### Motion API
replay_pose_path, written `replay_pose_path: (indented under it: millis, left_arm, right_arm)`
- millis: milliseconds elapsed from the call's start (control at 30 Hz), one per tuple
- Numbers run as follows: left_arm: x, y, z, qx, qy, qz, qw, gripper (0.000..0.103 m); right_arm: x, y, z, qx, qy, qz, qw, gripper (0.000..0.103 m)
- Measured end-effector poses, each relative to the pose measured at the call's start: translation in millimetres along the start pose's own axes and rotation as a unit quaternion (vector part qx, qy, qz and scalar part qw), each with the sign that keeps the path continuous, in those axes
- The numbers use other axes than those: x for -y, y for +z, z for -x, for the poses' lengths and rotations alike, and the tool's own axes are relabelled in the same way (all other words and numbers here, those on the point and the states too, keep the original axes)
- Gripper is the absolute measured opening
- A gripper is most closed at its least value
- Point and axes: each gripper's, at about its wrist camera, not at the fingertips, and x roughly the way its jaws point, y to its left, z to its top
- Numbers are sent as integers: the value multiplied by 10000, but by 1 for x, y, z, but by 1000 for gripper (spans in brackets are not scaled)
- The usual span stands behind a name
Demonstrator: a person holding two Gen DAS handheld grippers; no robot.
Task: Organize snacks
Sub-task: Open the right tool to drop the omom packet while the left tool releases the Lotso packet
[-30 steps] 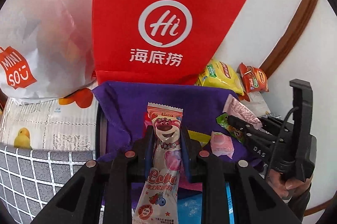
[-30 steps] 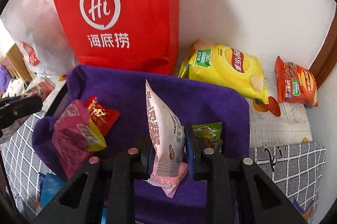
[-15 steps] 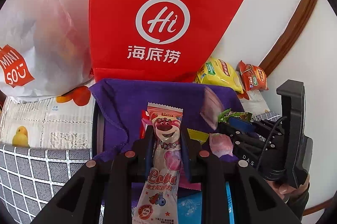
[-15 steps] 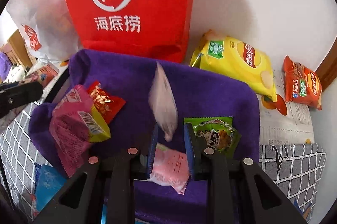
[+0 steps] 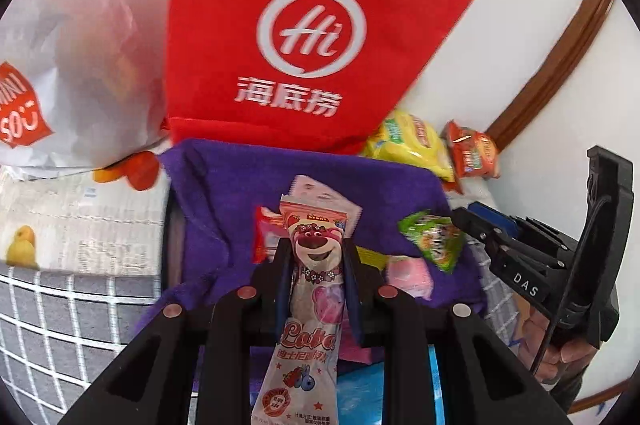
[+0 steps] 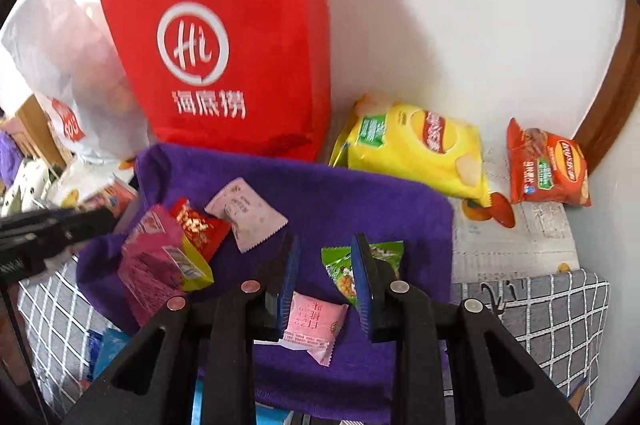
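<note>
My left gripper point(image 5: 316, 249) is shut on a tall bear-print candy packet point(image 5: 308, 341), held upright over the purple cloth point(image 5: 224, 177). My right gripper point(image 6: 326, 245) hovers above the same cloth point(image 6: 360, 193); its jaws are opening and nothing is between them. A pale pink packet point(image 6: 246, 213) lies flat on the cloth, up and left of the right fingers. Below the right gripper lie a green packet point(image 6: 338, 271) and a small pink packet point(image 6: 316, 321). A magenta box point(image 6: 156, 265) and a red packet point(image 6: 198, 225) rest at the cloth's left.
A red Hi bag point(image 6: 224, 57) and a white Miniso bag point(image 6: 68, 73) stand against the wall behind the cloth. A yellow chips bag point(image 6: 416, 145) and an orange-red snack bag point(image 6: 548, 169) lie at the back right. Grey checked fabric point(image 6: 552, 313) flanks the cloth.
The right gripper let go of the pale pink packet, which dropped onto the cloth to the left, and the gripper rose with its jaws parting. The left gripper kept still with its packet.
</note>
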Motion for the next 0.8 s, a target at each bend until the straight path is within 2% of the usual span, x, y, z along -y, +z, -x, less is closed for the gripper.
replay_pose_path:
  millis: [100,300,467,600,700,733,800]
  left_arm:
    - [7,-3,-5,-58,-75,-76,9999,23]
    - [25,-9,-18,-248,0,-349,9991,23]
    - [26,-8,-20,-295,13,-361,9989,23]
    - [22,-5,-20,-285,-13,-244,9993,33]
    - [20,-3,-18,-278,-48,-188,9994,35]
    - [20,-3,-16,-268,-51,-175,9995,38]
    - [19,-2,-13,-237,-62,-149,9996,54]
  right_arm:
    - [2,2,8,135,-26,-30,9999,36]
    - [-1,2,10,170,-137,43,9998,36]
    - [-6,1,10,173,-281,189,9993,36]
    - [-7,1,14,217,-310,241,9990,38]
    - [-7,2,18,267,-397,304,9984,41]
    - [-5,2,20,299,-433,289,9982,41]
    - [0,3,24,342,-426,183,9983,43]
